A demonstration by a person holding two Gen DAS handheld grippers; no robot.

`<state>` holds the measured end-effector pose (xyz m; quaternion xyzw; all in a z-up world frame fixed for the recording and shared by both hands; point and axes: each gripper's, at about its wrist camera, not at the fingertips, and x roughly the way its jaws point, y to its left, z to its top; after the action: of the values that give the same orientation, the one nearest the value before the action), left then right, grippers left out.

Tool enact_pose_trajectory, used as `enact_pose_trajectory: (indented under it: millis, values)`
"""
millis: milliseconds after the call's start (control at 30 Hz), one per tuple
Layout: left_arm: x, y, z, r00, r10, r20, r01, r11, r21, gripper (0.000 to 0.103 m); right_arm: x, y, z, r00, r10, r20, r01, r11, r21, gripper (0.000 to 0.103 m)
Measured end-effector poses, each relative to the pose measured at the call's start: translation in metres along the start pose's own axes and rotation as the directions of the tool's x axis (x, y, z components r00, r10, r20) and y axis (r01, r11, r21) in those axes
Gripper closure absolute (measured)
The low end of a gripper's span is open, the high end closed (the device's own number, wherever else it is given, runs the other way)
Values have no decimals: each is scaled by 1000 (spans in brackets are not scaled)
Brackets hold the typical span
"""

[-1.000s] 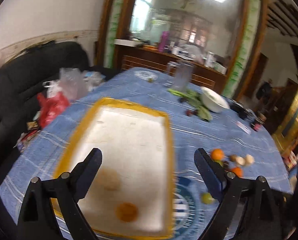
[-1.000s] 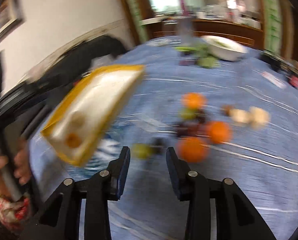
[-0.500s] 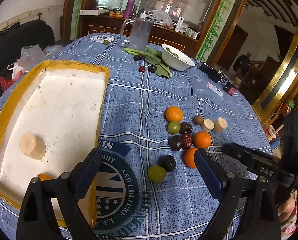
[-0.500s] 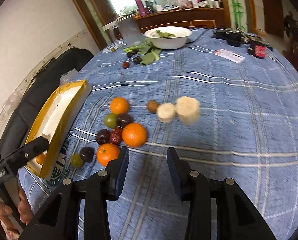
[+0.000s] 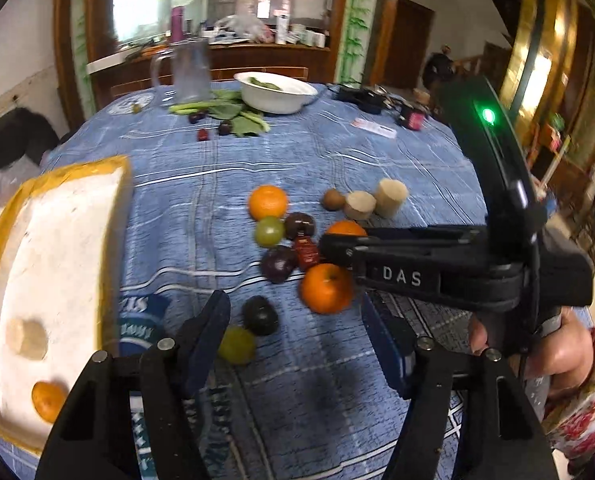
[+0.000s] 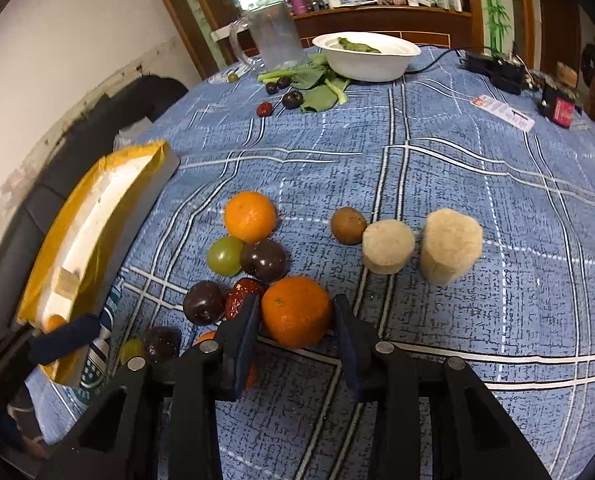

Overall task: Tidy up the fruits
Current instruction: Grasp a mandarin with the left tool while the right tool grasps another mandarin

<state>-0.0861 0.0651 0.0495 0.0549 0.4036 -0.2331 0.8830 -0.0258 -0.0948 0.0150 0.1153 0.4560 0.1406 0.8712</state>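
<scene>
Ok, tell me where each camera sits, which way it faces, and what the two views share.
Left wrist: rides the left gripper, angled down across the table at the loose fruit and the foam tray; its closing jaws flank a green grape; the right gripper and the hand holding it show.
Right wrist: rides the right gripper, angled down; its closing jaws flank an orange; one left pad shows.
Shared: fruit cluster, tray, white bowl.
</scene>
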Motion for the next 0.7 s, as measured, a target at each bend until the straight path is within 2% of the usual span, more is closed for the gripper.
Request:
enact_pose_trajectory:
  millis: [267, 367, 467, 500, 533, 567, 700]
  values:
    - [34, -18, 10, 999, -19, -48, 22, 998, 62, 36, -7, -16, -1, 1000, 20, 7, -20, 999, 46, 65]
    - [44, -24, 11, 998, -2, -60, 7, 996, 86, 36, -10, -20, -1, 1000, 25, 11, -26, 998, 55, 65]
    - [52, -26, 11, 998, 6, -67, 0, 996, 92, 43, -13, -22, 0, 999, 29, 21, -31, 998, 62, 64]
    - [52, -27, 11, 998, 18, -58, -12, 995, 99, 51, -14, -23, 0, 999, 31, 25, -32, 998, 63, 64]
    - [51, -28, 10, 998, 28, -54, -22, 994, 106, 64, -14, -23, 0, 999, 30, 27, -32, 998, 62, 64]
    - [51, -28, 10, 998, 35, -55, -29, 994, 109, 69, -15, -23, -1, 999, 29, 29, -31, 998, 63, 64]
    - [47, -22, 9, 999, 25, -39, -22, 997, 71, 69, -15, -22, -2, 999, 30, 30, -32, 997, 66, 64]
